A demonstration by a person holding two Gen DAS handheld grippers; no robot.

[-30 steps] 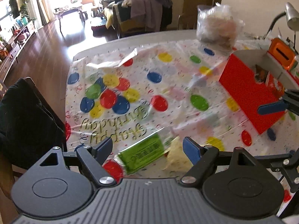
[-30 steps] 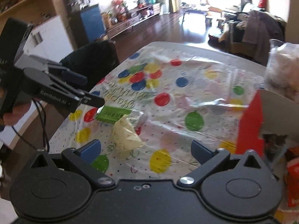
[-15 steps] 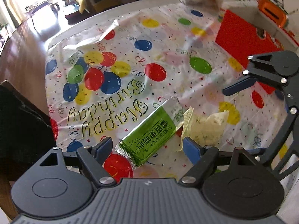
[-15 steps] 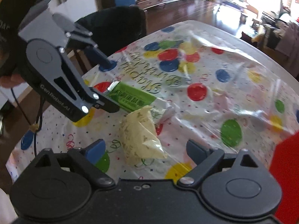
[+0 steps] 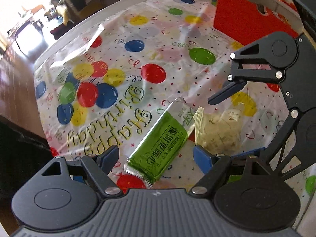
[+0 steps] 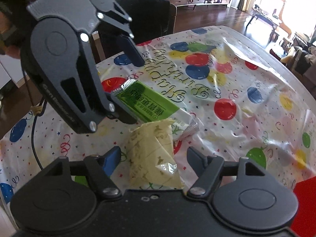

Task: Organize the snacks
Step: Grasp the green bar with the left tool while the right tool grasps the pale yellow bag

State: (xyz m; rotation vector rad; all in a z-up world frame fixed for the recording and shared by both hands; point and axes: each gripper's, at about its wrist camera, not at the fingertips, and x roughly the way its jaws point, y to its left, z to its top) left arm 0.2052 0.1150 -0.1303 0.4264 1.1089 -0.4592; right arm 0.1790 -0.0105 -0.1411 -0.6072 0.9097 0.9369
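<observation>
Left tool (image 5: 156, 158) hangs low over the surface (image 5: 177, 63) with its fingers spread wide, and the green snack bar (image 5: 158, 148) lies right in the gap between them, touching neither finger as far as the view shows. The bar's long axis runs almost straight ahead of the tool, tipped a little to the right, its crimped near end at the tool's base and its clear far end tucked against the pale yellow snack pouch (image 5: 217, 132). So a squeeze here would catch the bar across its narrow width, which looks the right way to take it.

Right tool (image 6: 153, 158) is spread too, nothing held, and it straddles the yellow pouch the same way, the pouch pointing up the gap. Each tool is nearest its own packet; the two packets touch near the surface's front edge. The red box (image 5: 248, 17), standing well apart at the far right corner, looks the likely destination.
</observation>
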